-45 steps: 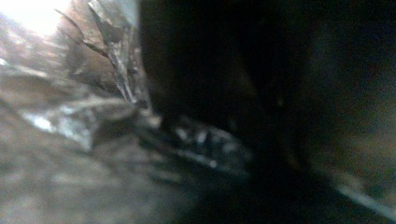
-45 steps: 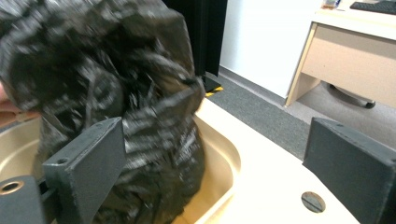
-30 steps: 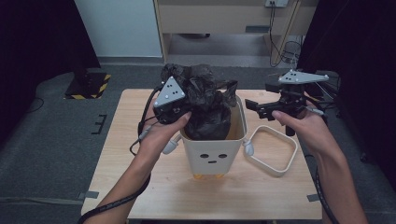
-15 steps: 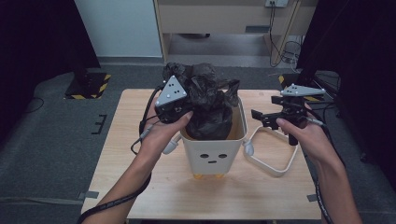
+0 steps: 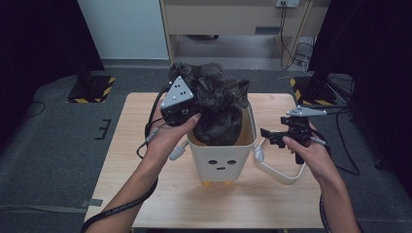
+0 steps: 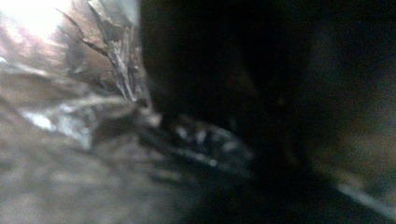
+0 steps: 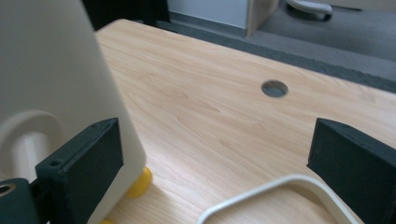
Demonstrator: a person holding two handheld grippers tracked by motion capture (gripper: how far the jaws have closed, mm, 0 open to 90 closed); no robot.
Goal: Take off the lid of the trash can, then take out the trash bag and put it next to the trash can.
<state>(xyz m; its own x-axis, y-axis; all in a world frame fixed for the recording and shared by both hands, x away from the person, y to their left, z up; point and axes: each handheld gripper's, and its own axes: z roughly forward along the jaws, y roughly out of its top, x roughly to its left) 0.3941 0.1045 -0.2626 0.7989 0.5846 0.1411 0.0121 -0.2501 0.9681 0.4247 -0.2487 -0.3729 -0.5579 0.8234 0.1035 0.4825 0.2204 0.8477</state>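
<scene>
Table (image 5: 145,194): light wood, filling the lower middle of the high view; a round cable hole (image 7: 274,88) shows at upper right of the right gripper view.
Bin (image 5: 221,162): cream waste bin with a small face on its front, standing at the centre of the high view on yellow feet (image 7: 138,183). Long axis vertical, mouth pointing straight up, face turned toward the bottom of the frame.
Black bag (image 5: 218,104): crumpled plastic liner, half inside the bin and bunched well above its rim, upper centre of the frame. No clean axis; the bulk leans toward the upper left.
Rim ring (image 5: 284,172): white loop lying flat on the table, right of the bin, its near end beside the bin's right side arm.
Left gripper (image 5: 182,114): your left gripper sits at the bin's upper-left rim; jaws pressed together on the bag film, which crowds its own view (image 6: 116,70) in a blur.
Right gripper (image 7: 212,158): jaws spread wide, nothing between the pads; the left jaw hangs just beside the bin wall, the ring below.
Risk 1: the bin looks light and tall; a sideways tug on the bag could tip it.
Risk 2: thin film may tear or slip from your left pinch.
Risk 3: your right jaw could nudge the bin wall while reaching for the ring.
</scene>
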